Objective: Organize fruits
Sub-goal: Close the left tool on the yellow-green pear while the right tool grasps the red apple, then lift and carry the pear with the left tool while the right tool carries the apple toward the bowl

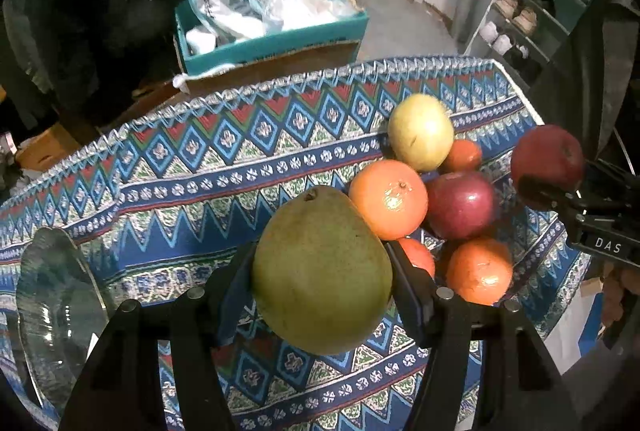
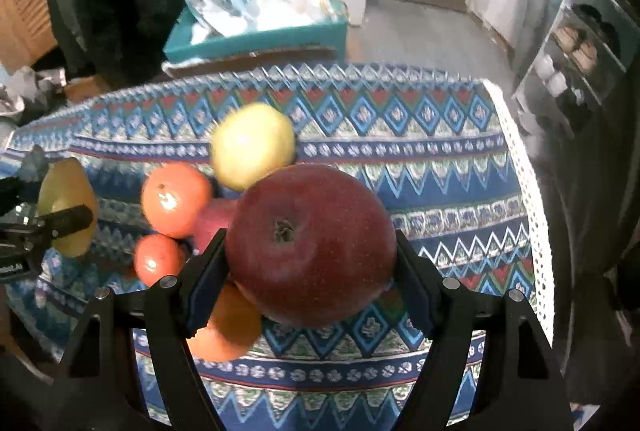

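Taking the heap of loose fruit on the counter [image 1: 200,191] as the landmark: far to its left, at the edge of the patterned cloth, lies a clear glass plate [image 1: 56,311]. Just left of the heap and in front of it, the left gripper [image 1: 320,271] has its jaws pinching a green pear [image 1: 320,271], one pad on each flank of the fruit, stem end pointing away from the camera; the pear sits squarely between the jaws and clear of the cloth. In the heap itself a yellow-green apple [image 1: 420,131] sits at the far side, a large orange [image 1: 388,199] just in front of it, a dark red apple [image 1: 460,205] beside that orange on its right, and smaller oranges [image 1: 480,271] at the near side, all touching or nearly so. To the right of the heap, the right gripper [image 2: 312,271] has its jaws closed on a big red apple [image 2: 312,243], pads pressed to its left and right sides, calyx end toward the camera, the fruit centred between the jaws and above the cloth. Behind the counter stands a teal box [image 1: 272,43] stuffed with bags.
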The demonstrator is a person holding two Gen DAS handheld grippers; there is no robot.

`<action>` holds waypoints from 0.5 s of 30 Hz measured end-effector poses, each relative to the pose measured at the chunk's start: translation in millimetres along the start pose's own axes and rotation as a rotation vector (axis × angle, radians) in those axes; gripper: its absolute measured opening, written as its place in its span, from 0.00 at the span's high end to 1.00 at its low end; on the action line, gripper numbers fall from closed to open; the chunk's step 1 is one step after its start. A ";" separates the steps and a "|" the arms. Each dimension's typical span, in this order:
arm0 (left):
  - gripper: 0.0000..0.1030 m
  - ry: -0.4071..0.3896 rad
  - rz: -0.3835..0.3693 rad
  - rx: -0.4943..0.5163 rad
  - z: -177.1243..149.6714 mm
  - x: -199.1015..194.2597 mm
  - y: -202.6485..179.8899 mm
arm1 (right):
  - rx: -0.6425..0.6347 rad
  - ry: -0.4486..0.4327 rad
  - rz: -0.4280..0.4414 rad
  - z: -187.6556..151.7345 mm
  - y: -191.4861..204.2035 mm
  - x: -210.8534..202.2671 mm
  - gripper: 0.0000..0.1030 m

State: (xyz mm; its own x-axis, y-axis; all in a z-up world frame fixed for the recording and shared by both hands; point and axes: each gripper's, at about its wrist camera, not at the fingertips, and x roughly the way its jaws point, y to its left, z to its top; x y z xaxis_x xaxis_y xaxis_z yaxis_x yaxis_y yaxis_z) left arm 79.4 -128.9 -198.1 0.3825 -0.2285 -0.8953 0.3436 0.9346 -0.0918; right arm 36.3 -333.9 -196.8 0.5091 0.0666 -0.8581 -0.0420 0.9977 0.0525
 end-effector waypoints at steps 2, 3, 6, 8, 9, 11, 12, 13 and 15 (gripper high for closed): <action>0.36 -0.013 0.002 0.001 0.5 -7.4 0.5 | -0.005 -0.022 0.011 4.0 4.7 -8.1 0.26; 0.36 -0.020 0.002 -0.001 0.4 -11.0 0.8 | -0.010 -0.035 0.014 6.8 8.3 -13.5 0.26; 0.36 -0.042 0.005 -0.001 -0.2 -23.1 1.6 | -0.019 -0.066 0.020 13.6 15.0 -24.7 0.26; 0.36 -0.064 0.013 0.004 -0.1 -32.7 1.6 | -0.028 -0.093 0.032 17.8 21.3 -34.8 0.26; 0.36 -0.073 0.017 0.008 -0.1 -36.7 1.4 | -0.031 -0.102 0.036 19.3 23.6 -38.7 0.26; 0.36 -0.091 0.025 0.009 -0.5 -45.8 2.2 | -0.038 -0.122 0.040 22.9 28.4 -45.6 0.26; 0.36 -0.099 0.029 0.011 -0.7 -49.6 2.9 | -0.044 -0.132 0.043 24.7 31.6 -49.6 0.26; 0.36 -0.108 0.033 0.013 -1.0 -53.9 3.3 | -0.047 -0.143 0.049 26.4 34.6 -53.5 0.26; 0.36 -0.129 0.039 0.018 -2.4 -63.5 4.0 | -0.052 -0.165 0.062 29.6 40.2 -60.7 0.26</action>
State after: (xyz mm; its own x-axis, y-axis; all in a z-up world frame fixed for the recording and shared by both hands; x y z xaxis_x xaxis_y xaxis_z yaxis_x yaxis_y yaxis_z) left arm 54.4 -110.0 -142.6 0.5023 -0.2266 -0.8345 0.3412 0.9387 -0.0495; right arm 29.2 -297.5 -127.5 0.6378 0.1332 -0.7586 -0.1202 0.9901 0.0728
